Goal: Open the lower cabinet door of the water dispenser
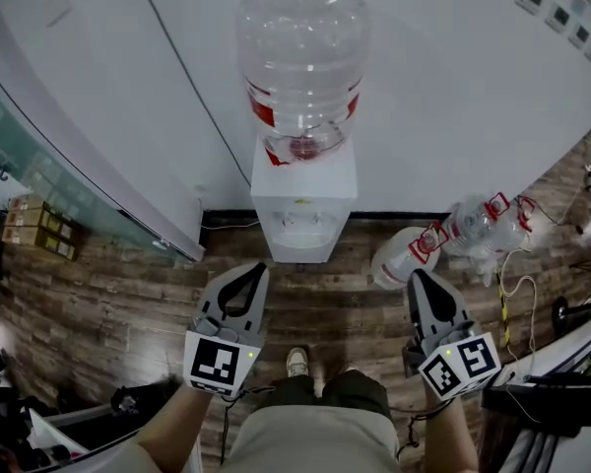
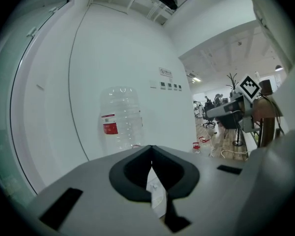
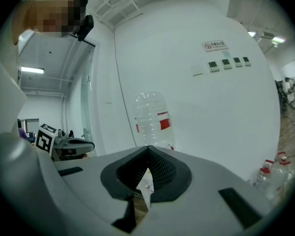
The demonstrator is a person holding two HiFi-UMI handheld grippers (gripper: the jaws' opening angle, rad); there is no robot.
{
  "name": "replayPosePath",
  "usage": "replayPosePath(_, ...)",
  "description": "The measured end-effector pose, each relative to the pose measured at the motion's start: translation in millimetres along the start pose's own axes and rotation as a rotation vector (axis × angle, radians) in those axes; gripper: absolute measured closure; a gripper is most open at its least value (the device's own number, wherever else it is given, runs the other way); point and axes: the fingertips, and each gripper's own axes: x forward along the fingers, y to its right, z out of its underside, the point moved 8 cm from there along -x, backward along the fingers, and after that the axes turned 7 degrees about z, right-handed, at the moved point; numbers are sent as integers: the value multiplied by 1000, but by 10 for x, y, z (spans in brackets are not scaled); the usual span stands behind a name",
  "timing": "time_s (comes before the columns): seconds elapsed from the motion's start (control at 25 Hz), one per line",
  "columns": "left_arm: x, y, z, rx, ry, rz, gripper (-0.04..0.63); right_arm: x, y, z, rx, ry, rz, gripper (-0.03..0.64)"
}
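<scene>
The white water dispenser (image 1: 303,200) stands against the white wall with a clear, nearly empty bottle (image 1: 301,67) upside down on top. From above I see only its top and the upper front; the lower cabinet door is hidden. My left gripper (image 1: 259,268) is shut and empty, hovering over the wooden floor a little short of the dispenser's left front corner. My right gripper (image 1: 417,275) is shut too, further right, apart from the dispenser. In the left gripper view the bottle (image 2: 119,119) rises beyond the shut gripper (image 2: 151,147). The right gripper view shows the bottle (image 3: 152,118) past its gripper (image 3: 147,148).
Several empty clear bottles (image 1: 478,225) and a white jug (image 1: 399,256) lie on the floor right of the dispenser, with loose cables (image 1: 512,299) beside them. A glass partition (image 1: 39,175) and cardboard boxes (image 1: 34,227) are at left. The person's shoe (image 1: 296,363) is below.
</scene>
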Motion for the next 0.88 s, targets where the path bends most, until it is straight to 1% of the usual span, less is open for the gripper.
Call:
replayPosePath(0.08,61,-7,13,-26,4,-8,589,76,74,10,10,3,6,611)
replayPosePath(0.2,166,-9,32,-56,-1,-29,590,203,185,16,-2,7,3,611)
replayPosePath(0.4,413,-37,57,-59,-29,-49,590,410,398,119,-9,0,-29,607)
replayPosePath(0.48,501,-52,90,-74,-45,-64,591,504,497,202,4,-2,-47,586)
replayPosePath(0.6,697,-42,100,-87,-6,-69,590,676,669,352,24,-1,-66,527)
replayPosePath(0.72,941,-26,174,-120,32,-66,591,865,864,542,35,-14,-88,470)
replayPosePath(0.88,1267,-9,475,-115,36,-63,591,1178,1022,897,-14,-29,-156,386)
